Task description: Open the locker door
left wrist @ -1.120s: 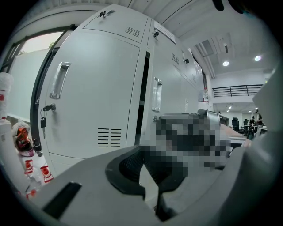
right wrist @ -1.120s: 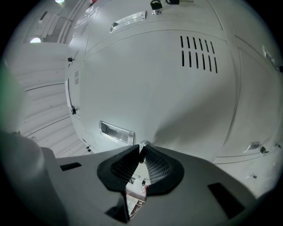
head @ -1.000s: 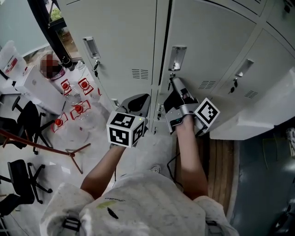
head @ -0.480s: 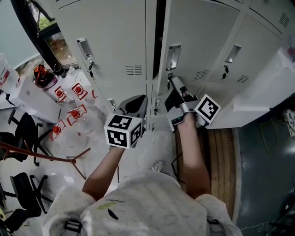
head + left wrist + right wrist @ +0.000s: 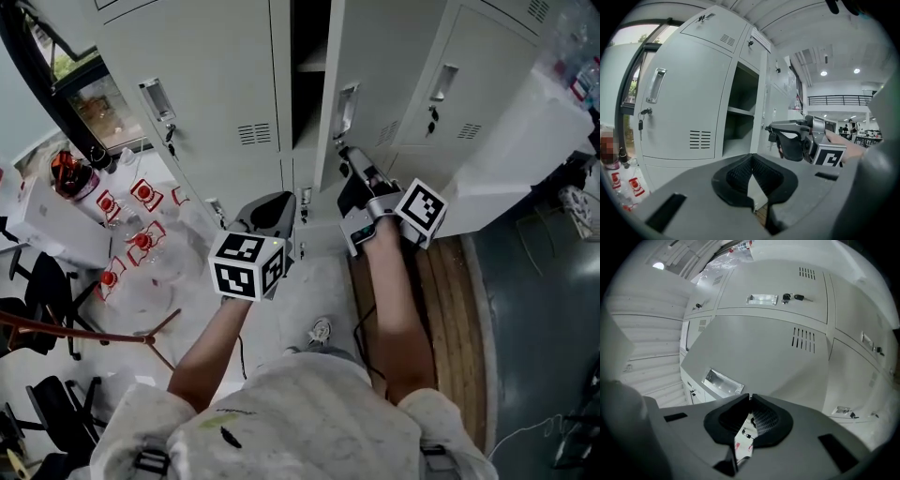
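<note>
Since 1 second ago the locker door point(image 5: 384, 56) has swung wider, and the dark gap beside it now shows the inside. Nearest me, the left gripper point(image 5: 279, 204) hangs low in front of the lockers, its jaws tip to tip with nothing between them. Just beyond, the right gripper point(image 5: 349, 157) has its nose at the door's free edge, just under the recessed handle point(image 5: 347, 98). Its jaws have just been closing and now meet at the tips, clamping nothing I can see. Farther in, 1 shelf point(image 5: 740, 111) crosses the open compartment. Left of it, the neighbouring door point(image 5: 206, 75) is shut.
</note>
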